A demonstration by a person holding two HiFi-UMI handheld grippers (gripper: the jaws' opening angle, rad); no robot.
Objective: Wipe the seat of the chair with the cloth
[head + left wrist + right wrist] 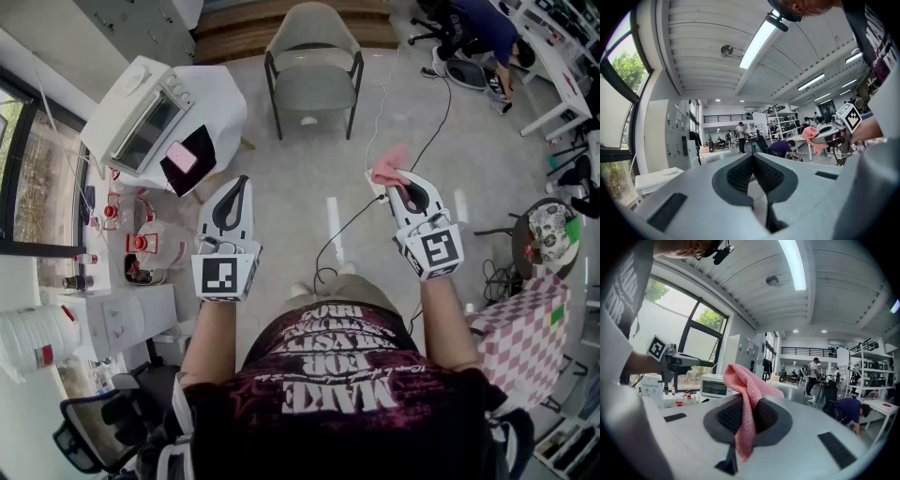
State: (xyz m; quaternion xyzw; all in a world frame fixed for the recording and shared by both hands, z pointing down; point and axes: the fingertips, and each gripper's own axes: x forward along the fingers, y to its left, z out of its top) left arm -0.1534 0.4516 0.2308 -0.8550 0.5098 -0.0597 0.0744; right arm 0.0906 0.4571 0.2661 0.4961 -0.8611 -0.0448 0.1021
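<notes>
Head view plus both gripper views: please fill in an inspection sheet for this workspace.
Surface: chair seat, grey, nothing seen on it.
Job's things: chair stands ahead on the floor; pink cloth hangs from the right claw, away from the seat.
Clutter: small containers beside the white table.
Grippers: left claw shut, empty; right claw shut on the cloth.
Cables: black cable and white cable trail across the floor.
Surroundings: toaster oven on the white table at left; person bent over at far right.
</notes>
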